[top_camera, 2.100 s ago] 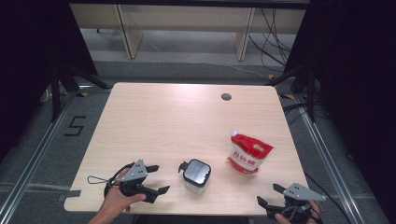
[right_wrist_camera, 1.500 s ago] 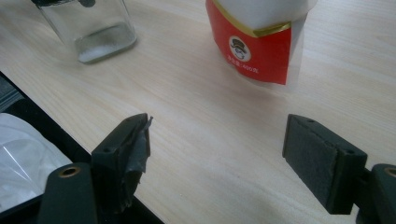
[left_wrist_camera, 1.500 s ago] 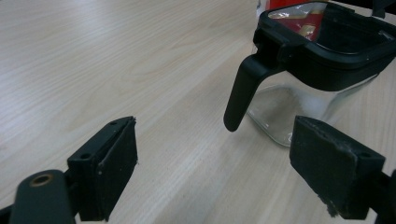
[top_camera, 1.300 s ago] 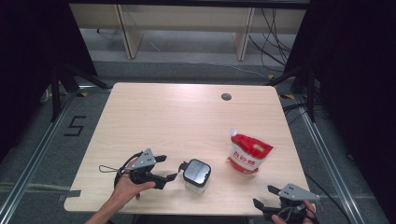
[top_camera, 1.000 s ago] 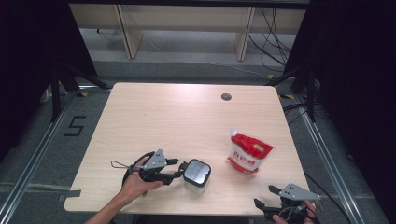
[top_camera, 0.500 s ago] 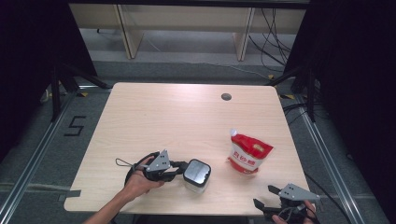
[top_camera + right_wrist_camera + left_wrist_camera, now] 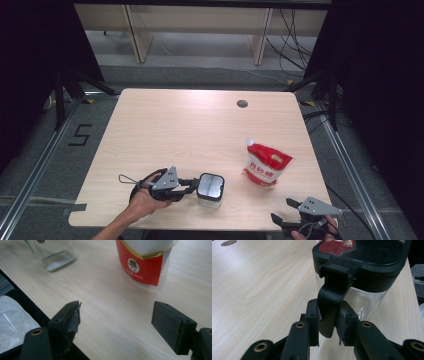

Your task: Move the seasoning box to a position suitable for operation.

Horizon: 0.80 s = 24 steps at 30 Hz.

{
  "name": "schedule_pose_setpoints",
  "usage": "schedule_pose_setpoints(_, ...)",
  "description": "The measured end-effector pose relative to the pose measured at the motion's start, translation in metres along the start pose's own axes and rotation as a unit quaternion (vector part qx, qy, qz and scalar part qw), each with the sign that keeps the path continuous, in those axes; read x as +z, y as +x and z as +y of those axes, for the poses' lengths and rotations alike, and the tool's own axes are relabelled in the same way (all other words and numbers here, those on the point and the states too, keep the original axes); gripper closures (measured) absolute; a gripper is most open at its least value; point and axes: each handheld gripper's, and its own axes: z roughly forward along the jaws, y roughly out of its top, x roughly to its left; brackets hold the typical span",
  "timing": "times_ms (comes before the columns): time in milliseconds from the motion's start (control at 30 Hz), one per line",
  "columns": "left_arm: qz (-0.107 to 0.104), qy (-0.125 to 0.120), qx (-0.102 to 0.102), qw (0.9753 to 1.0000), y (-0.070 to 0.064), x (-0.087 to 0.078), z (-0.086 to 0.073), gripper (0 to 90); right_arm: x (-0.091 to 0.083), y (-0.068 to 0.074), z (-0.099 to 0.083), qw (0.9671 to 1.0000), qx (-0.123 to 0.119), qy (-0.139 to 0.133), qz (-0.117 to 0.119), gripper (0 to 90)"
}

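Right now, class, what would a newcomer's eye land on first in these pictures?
The red pouch stands out on the table's right side. Near the front edge, the left gripper pinches the black latch of a clear jar. The right gripper hangs open at the front right corner.

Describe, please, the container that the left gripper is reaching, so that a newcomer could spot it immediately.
On the pale wooden table, look along the near edge, left of the red and white pouch. There stands a clear glass jar with a black clip lid, its black latch tab pinched by the left gripper. Unlike the soft pouch, it is rigid and see-through.
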Motion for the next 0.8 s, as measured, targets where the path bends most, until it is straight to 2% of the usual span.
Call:
schedule_pose_setpoints(133, -0.007, 0.005, 0.0, 1.0, -0.001, -0.002, 0.0, 72.7, 0.0, 0.0, 0.001, 1.0, 0.0, -0.002, 0.0, 24.1)
schedule_pose_setpoints(167, -0.008, 0.004, -0.005, 0.9999, -0.003, -0.002, 0.0, 72.7, 0.0, 0.0, 0.001, 1.0, -0.003, -0.004, 0.0, 24.1)
schedule_pose_setpoints(233, -0.01, 0.003, -0.009, 0.9999, -0.006, -0.004, -0.001, 72.5, 0.0, 0.001, 0.001, 0.9999, 0.002, -0.003, 0.01, 24.0)
schedule_pose_setpoints(267, -0.013, 0.004, -0.002, 0.9999, -0.008, -0.006, -0.002, 72.5, 0.0, 0.002, 0.001, 0.9999, 0.004, -0.007, 0.007, 24.0)
schedule_pose_setpoints(300, -0.014, 0.005, -0.007, 0.9999, -0.009, -0.007, -0.002, 72.4, 0.001, 0.001, 0.001, 0.9999, -0.009, -0.009, 0.012, 24.0)
schedule_pose_setpoints(367, -0.012, 0.009, -0.003, 0.9999, -0.01, -0.008, -0.002, 72.4, 0.0, 0.001, 0.002, 0.9999, -0.01, -0.008, 0.007, 24.0)
schedule_pose_setpoints(400, -0.016, 0.007, 0.001, 0.9998, -0.01, -0.008, -0.002, 72.4, 0.001, 0.002, 0.001, 0.9999, -0.005, -0.01, 0.012, 24.0)
schedule_pose_setpoints(433, -0.015, 0.005, -0.009, 0.9998, -0.012, -0.008, -0.002, 72.4, 0.001, 0.002, 0.001, 0.9998, -0.006, -0.011, 0.014, 24.0)
schedule_pose_setpoints(467, -0.014, 0.01, -0.007, 0.9998, -0.012, -0.008, -0.002, 72.3, 0.001, 0.002, 0.002, 0.9998, 0.0, -0.004, 0.017, 24.0)
schedule_pose_setpoints(533, -0.015, 0.01, -0.009, 0.9998, -0.012, -0.008, -0.002, 71.9, 0.001, 0.002, 0.002, 0.9998, -0.003, -0.005, 0.017, 24.0)
schedule_pose_setpoints(600, -0.018, 0.011, -0.016, 0.9997, -0.012, -0.009, -0.002, 65.8, 0.002, 0.001, 0.002, 0.9999, -0.005, -0.007, 0.011, 24.0)
schedule_pose_setpoints(633, -0.012, 0.013, -0.015, 0.9997, -0.012, -0.01, -0.002, 62.9, 0.002, 0.001, 0.001, 0.9998, -0.007, -0.011, 0.014, 24.0)
schedule_pose_setpoints(667, -0.009, 0.011, -0.03, 0.9995, -0.012, -0.012, -0.002, 60.1, 0.002, 0.003, 0.001, 0.9998, 0.007, -0.008, 0.017, 24.0)
schedule_pose_setpoints(700, -0.009, 0.011, -0.03, 0.9995, -0.012, -0.012, -0.002, 58.4, 0.002, 0.003, 0.001, 0.9997, 0.012, -0.002, 0.021, 24.0)
schedule_pose_setpoints(733, -0.008, 0.009, -0.038, 0.9992, -0.012, -0.014, -0.002, 56.0, 0.002, 0.0, 0.001, 0.9998, -0.006, -0.01, 0.015, 24.0)
schedule_pose_setpoints(767, -0.005, 0.006, -0.045, 0.999, -0.012, -0.017, -0.001, 56.0, 0.002, 0.0, 0.001, 0.9998, -0.006, -0.01, 0.015, 24.0)
schedule_pose_setpoints(800, -0.003, 0.005, -0.043, 0.9991, -0.011, -0.02, -0.001, 51.6, 0.003, 0.0, 0.0, 0.9997, -0.004, -0.01, 0.02, 24.0)
